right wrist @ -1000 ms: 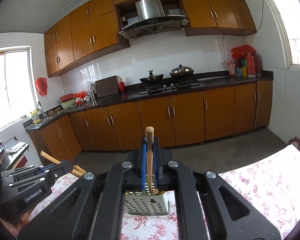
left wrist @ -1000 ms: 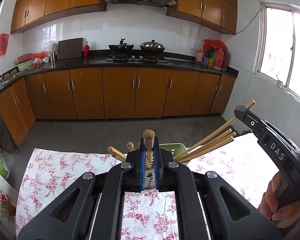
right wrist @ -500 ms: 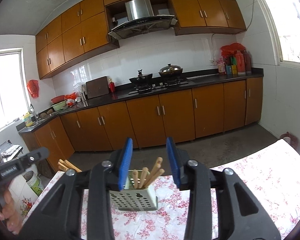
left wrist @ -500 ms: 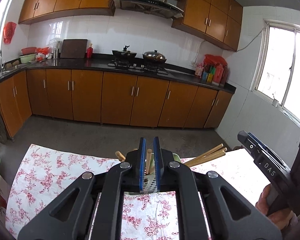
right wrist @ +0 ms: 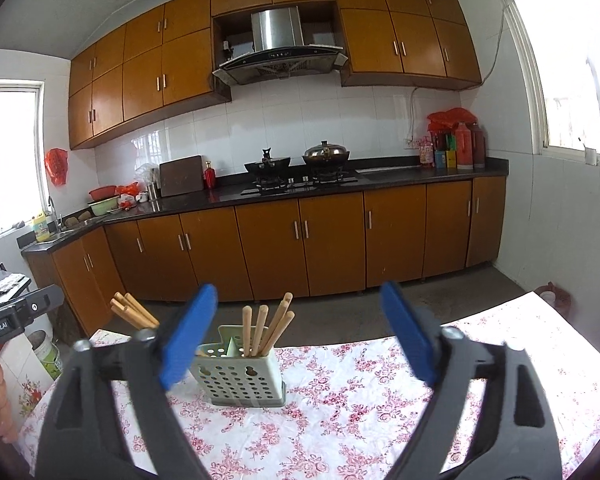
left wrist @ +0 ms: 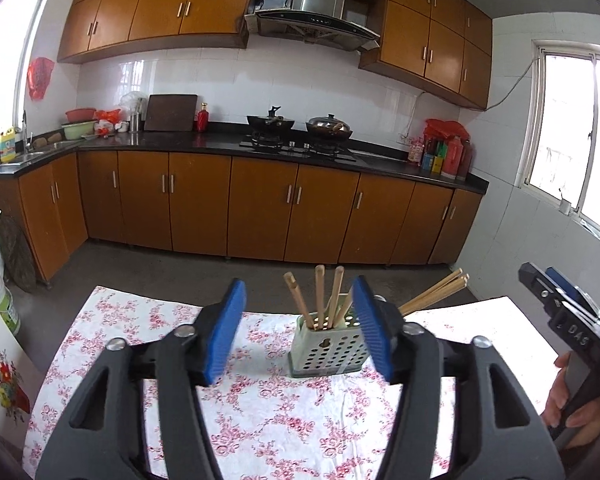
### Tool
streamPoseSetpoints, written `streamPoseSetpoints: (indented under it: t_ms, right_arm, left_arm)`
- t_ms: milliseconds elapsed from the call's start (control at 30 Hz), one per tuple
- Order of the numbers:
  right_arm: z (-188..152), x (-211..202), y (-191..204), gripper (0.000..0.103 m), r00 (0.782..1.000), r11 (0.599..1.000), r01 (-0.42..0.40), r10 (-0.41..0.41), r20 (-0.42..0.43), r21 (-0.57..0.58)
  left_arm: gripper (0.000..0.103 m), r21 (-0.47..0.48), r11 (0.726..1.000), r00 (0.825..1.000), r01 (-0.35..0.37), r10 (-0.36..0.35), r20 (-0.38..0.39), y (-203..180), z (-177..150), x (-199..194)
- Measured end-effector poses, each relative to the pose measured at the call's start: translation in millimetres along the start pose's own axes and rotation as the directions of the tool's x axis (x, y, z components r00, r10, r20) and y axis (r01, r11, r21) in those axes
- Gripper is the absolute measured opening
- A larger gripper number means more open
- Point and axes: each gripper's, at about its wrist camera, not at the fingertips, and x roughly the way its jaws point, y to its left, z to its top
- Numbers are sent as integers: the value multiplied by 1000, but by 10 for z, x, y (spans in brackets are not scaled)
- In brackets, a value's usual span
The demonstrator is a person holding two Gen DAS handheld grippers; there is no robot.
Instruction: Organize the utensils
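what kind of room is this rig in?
A home kitchen, most likely: a gas stove with a wok and a lidded pot under a range hood, wooden cabinets around a dark counter, and a sink by the window.

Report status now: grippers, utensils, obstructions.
Left gripper and right gripper open, empty. Chopsticks upright in holder on floral cloth. Nothing in the way.

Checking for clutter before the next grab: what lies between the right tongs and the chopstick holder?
Only bare floral tablecloth; the right wrist view shows nothing between the open right tongs and the chopstick holder.
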Motion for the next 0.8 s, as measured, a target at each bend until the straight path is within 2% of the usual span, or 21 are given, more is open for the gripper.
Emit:
streamPoseSetpoints:
  t_ms: [67, 167, 200, 300, 433, 567, 700, 800]
  right_arm:
    - [-44, -95, 23, 99, 1000, 1000, 11, -11, 21, -11]
    - [-166, -267, 63, 99, 999, 999, 33, -32, 40, -39]
    - [-236, -339, 84, 99, 998, 998, 44, -42, 44, -47]
    - [-436, -518, 113, 99, 998, 997, 49, -47, 28, -55]
    - [-795, -766, 139, 99, 999, 998, 46, -46, 9, -40]
    - [-1211, -1002, 194, 99, 999, 998, 35, -35, 6, -56]
    - [-1629, -1144, 315, 99, 999, 989, 51, -50, 14, -136]
    - [-1826, -1153, 361, 99, 999, 989, 29, -33, -27, -146]
  left_arm:
    - [83, 19, 1000, 1000, -18, 18, 21, 18, -84, -73]
    - [99, 52, 997, 996, -52, 48, 72, 35, -264, -236]
    - [101, 62, 996, 994, -62, 56, 93, 43, -337, -296]
    - [101, 83, 992, 988, -98, 87, 127, 73, -568, -455]
    - [101, 77, 987, 982, -142, 131, 137, 122, -907, -618]
    - [101, 41, 990, 985, -135, 129, 112, 182, -1264, -737]
    - [101, 22, 989, 983, -146, 142, 117, 194, -1533, -855]
    - [101, 43, 987, 981, -157, 151, 119, 168, -1691, -912]
